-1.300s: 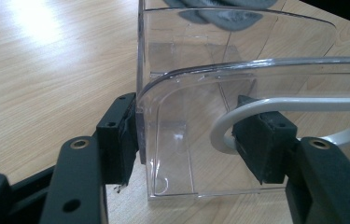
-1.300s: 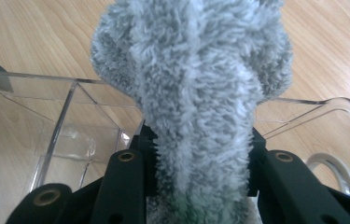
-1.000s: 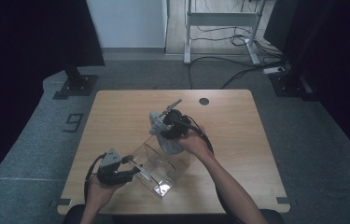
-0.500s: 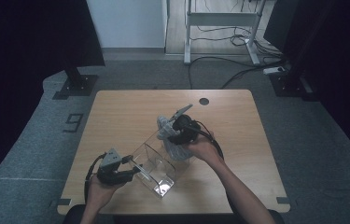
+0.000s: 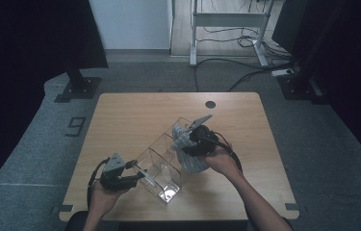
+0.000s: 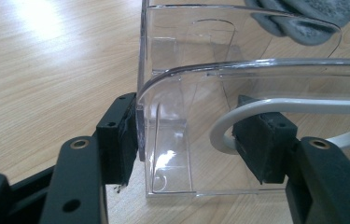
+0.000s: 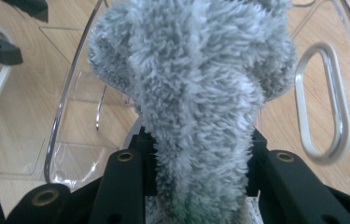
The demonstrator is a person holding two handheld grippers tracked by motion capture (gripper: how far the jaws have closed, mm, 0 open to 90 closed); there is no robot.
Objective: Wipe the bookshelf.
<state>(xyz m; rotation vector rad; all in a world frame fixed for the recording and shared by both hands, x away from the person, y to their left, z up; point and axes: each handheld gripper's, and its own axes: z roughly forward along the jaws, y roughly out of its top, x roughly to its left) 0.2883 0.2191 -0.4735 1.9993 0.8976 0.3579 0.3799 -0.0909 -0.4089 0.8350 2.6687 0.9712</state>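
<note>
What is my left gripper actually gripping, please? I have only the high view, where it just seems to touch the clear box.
Observer: In the left gripper view, the left gripper has one jaw outside the clear box's end wall and the other inside, by a white handle.
Operator: Thank you. Is the right gripper holding anything?
Observer: Yes, the right gripper is shut on a fluffy grey cloth.
Operator: Where is the cloth relative to the box?
Observer: It hangs over the box's open top, with the curved rim either side.

Glossy clear plastic bin [image 6: 256, 84], fluffy grey cloth [image 7: 196, 93], matt wood-grain table [image 5: 135, 115].
</note>
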